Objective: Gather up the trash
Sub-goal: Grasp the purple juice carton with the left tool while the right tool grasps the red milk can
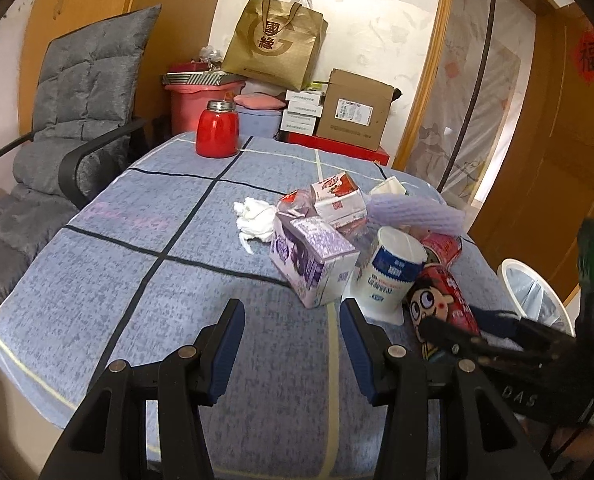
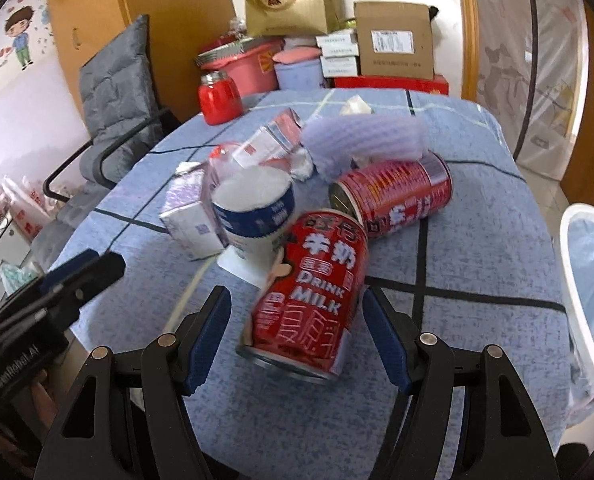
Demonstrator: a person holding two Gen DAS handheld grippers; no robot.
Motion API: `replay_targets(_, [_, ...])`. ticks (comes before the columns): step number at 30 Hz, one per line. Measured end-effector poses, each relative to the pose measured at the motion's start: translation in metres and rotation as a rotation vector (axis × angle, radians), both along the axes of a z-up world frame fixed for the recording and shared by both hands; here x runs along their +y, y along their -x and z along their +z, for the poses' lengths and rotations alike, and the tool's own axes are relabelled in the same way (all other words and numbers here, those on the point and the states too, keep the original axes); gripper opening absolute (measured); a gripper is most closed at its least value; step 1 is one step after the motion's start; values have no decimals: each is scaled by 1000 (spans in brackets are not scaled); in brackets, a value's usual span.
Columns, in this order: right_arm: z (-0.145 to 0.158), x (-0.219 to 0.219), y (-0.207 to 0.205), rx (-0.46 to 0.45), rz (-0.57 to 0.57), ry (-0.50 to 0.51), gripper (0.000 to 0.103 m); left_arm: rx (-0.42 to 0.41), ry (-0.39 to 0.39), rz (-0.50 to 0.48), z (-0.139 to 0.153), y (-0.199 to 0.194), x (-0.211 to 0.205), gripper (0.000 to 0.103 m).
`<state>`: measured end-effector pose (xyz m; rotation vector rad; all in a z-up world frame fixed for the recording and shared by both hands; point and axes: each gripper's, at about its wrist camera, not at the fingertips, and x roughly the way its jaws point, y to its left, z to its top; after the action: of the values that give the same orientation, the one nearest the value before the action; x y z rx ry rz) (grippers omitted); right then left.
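A heap of trash lies on the blue checked tablecloth (image 1: 137,232). My left gripper (image 1: 293,312) is open and empty, just short of a purple milk carton (image 1: 313,264) and a white yogurt cup (image 1: 393,272). My right gripper (image 2: 297,312) is open, its fingers on either side of a red milk can (image 2: 317,296) that lies tilted between them, not clamped. A second red can (image 2: 397,196) lies behind it. A red-and-white carton (image 1: 337,196), crumpled tissue (image 1: 253,216) and purple foam netting (image 1: 417,212) lie further back.
A white-rimmed bin with a liner (image 2: 589,280) stands off the table's right edge. A red jar (image 1: 217,128) stands at the table's far edge. A grey padded chair (image 1: 77,112) is on the left. Boxes, buckets and a gold bag (image 1: 277,44) are stacked behind.
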<state>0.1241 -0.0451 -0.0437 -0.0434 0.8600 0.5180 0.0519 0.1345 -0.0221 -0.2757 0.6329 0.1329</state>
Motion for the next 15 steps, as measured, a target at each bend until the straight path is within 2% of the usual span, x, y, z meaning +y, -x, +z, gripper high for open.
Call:
replay_targets(4, [0, -11, -4, 16, -10, -9, 67, -12, 26, -13, 1, -13, 0, 53])
replay_targets(7, [1, -17, -4, 24, -9, -21, 54, -15, 42, -7, 1, -26, 0, 54])
replay_targets(15, [2, -37, -7, 19, -16, -33, 54, -31, 67, 46, 5, -55, -1, 56])
